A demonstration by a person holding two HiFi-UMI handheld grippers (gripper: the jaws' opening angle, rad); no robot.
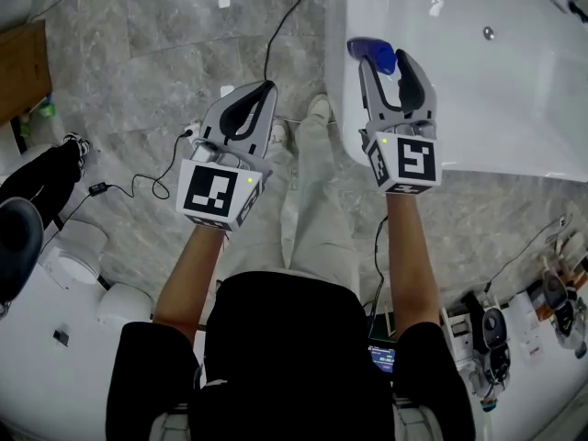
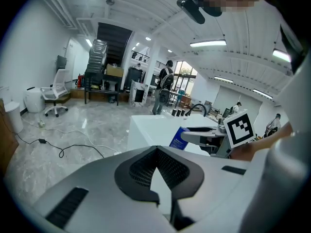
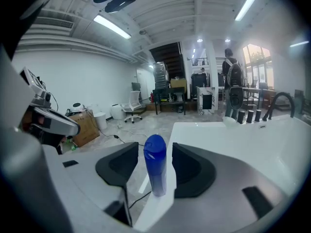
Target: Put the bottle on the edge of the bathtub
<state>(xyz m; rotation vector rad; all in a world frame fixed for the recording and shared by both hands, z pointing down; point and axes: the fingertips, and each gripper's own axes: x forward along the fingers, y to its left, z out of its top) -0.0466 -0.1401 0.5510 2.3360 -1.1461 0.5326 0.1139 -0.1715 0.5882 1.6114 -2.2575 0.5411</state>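
A blue bottle (image 1: 372, 51) stands upright on the near-left corner of the white bathtub's rim (image 1: 354, 118). My right gripper (image 1: 386, 64) is open around it, one jaw on each side. In the right gripper view the bottle (image 3: 155, 171) rises between the two dark pads (image 3: 119, 166), with a thin gap on each side. My left gripper (image 1: 250, 108) hangs over the grey floor left of the tub, shut and empty. In the left gripper view its jaws (image 2: 156, 153) meet, and the bottle (image 2: 179, 139) shows beyond on the tub (image 2: 150, 127).
A black cable (image 1: 280, 26) runs across the marble floor towards the tub. White fixtures (image 1: 83, 246) stand at lower left, and a wooden box (image 1: 20, 67) at far left. Small devices (image 1: 496, 333) lie at lower right. The person's legs and shoes (image 1: 317, 108) are beside the tub.
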